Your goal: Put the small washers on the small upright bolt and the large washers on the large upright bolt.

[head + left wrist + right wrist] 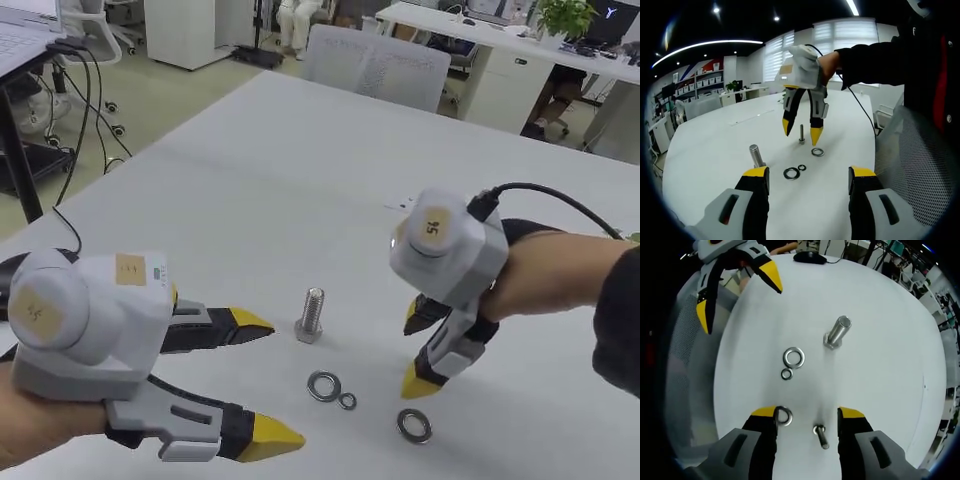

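Picking up the first washer: both bolts are bare. The right gripper (417, 350), jaws apart, hovers over a large washer (783, 416) lying beside the small bolt (820, 435). The left gripper (262, 378) is spread, empty. Next, pinch the washer's rim and carry it to the large bolt (312, 315).

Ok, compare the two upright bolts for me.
The large bolt is clearly thicker and taller than the small bolt. The large bolt stands out in the open; the small bolt shows between the jaws of the right claw. Both are silvery and stand upright on the white table.
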Action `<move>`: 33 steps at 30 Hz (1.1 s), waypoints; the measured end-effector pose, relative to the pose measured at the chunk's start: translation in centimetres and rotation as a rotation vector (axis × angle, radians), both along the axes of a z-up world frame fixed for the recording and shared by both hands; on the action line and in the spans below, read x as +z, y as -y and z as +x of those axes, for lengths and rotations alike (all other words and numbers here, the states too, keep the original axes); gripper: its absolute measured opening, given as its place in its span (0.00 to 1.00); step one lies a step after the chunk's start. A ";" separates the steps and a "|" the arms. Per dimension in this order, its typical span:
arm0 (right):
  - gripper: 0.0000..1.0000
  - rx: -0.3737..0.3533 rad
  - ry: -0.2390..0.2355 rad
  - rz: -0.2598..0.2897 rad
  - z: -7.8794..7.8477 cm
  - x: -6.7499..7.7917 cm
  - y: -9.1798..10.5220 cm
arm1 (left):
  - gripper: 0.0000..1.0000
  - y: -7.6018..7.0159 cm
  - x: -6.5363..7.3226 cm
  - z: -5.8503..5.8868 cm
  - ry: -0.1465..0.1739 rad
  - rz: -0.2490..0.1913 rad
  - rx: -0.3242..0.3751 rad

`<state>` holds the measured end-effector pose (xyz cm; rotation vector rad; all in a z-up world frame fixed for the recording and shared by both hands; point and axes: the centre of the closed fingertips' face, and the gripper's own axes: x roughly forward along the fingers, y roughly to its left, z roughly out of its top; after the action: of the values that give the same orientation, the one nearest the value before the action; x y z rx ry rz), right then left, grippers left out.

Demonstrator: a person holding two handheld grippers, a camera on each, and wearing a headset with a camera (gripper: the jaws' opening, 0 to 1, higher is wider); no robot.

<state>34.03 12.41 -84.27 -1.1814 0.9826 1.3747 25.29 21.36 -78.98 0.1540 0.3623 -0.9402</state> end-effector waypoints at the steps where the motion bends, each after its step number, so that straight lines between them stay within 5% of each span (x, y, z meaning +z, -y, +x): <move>1: 0.48 0.005 -0.002 0.000 -0.1 0.0 -0.2 | 0.63 0.0 0.0 0.0 0.000 0.000 0.001; 33: 0.46 0.075 -0.042 -0.014 -3.6 -1.4 -3.4 | 0.63 -0.3 0.5 -0.3 0.013 -0.001 0.006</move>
<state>30.42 15.78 -85.71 -1.2147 0.9879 1.4587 24.95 21.70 -78.52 0.1582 0.3498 -0.9332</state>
